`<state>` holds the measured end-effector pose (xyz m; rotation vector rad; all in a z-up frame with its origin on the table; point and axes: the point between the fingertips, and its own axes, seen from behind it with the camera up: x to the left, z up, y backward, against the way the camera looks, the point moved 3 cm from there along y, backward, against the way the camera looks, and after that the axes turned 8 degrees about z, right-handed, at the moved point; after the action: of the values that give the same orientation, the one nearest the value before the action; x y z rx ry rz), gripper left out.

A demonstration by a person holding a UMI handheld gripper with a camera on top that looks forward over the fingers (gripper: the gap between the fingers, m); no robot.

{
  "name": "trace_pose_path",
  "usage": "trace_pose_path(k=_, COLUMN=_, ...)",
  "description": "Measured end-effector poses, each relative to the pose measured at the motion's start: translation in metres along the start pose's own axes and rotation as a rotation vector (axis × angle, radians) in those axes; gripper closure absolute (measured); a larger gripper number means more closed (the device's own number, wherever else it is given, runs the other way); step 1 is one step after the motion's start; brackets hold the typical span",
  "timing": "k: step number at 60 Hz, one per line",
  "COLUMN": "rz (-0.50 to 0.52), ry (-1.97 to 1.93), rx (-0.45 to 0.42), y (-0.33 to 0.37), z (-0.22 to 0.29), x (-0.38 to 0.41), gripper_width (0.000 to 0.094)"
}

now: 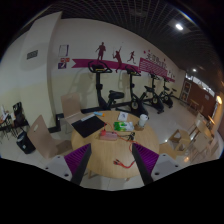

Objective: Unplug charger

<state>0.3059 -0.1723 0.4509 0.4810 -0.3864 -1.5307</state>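
My gripper (112,166) is open, its two purple pads (80,158) spread wide over the near part of a wooden table (100,150). A thin red cable (123,162) lies loose on the table between the fingers, closer to the right one. Beyond the fingers, a green and white object (121,126) sits on the table with something red by it; I cannot tell whether it is the charger or a socket strip. Nothing is held between the fingers.
A black flat object (88,125) lies on the table to the left, and a white cup (143,120) stands to the right. Chairs (40,135) stand around the table. Exercise bikes (105,95) line the far wall.
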Motion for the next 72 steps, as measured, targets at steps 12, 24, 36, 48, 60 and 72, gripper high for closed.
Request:
trace_pose_path(k=12, rz=0.019, ry=0.007, rx=0.042, y=-0.024, z=-0.020, x=0.031, gripper_width=0.0075)
trace_pose_path(k=24, rz=0.026, ry=-0.025, rx=0.074, y=-0.050, z=-0.036, x=0.051, gripper_width=0.0083)
trace_pose_path(k=36, rz=0.007, ry=-0.057, rx=0.035, y=-0.102, z=-0.055, x=0.059, gripper_width=0.0077)
trace_pose_path(k=48, rz=0.045, ry=-0.082, rx=-0.028, y=-0.174, z=-0.078, x=0.074, gripper_width=0.0082)
trace_pose_path(k=60, rz=0.062, ry=-0.069, rx=-0.063, y=-0.258, z=-0.109, x=0.078, gripper_width=0.0072)
trace_pose_path(k=72, rz=0.041, ry=-0.100, rx=-0.091, y=-0.344, z=-0.130, x=0.059, gripper_width=0.0073)
